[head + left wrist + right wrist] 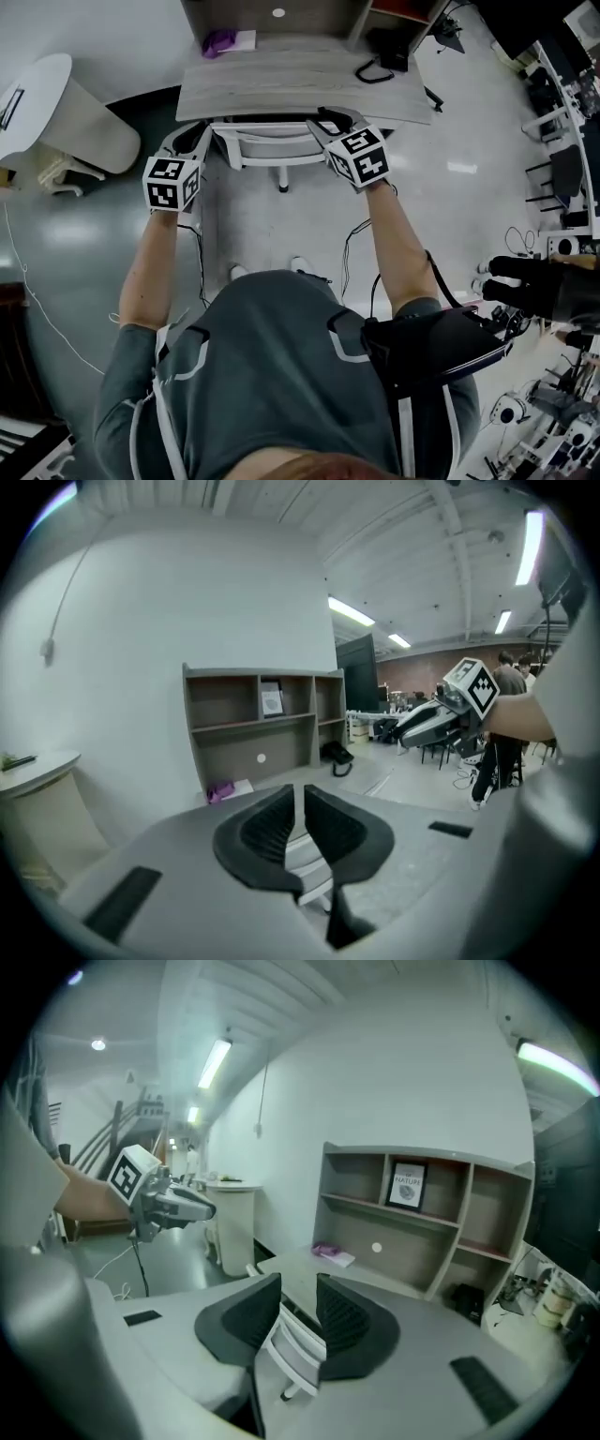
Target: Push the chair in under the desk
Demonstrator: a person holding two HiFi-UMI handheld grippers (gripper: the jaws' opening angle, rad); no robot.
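Right gripper view, shelf print [407, 1186] reading NATURE, right tool [299, 1286] half open, left tool [300, 797] nearly closed, both empty

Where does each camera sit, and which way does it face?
Head view: on the person's head, facing steeply down at the white slatted chair and pale wooden desk; shows torso, left gripper, right gripper.
Left gripper view: on the left gripper, facing the desk; shows its jaws.
Right gripper view: on the right gripper, likewise.
Shared: both gripper views show chair, desk and the other gripper.
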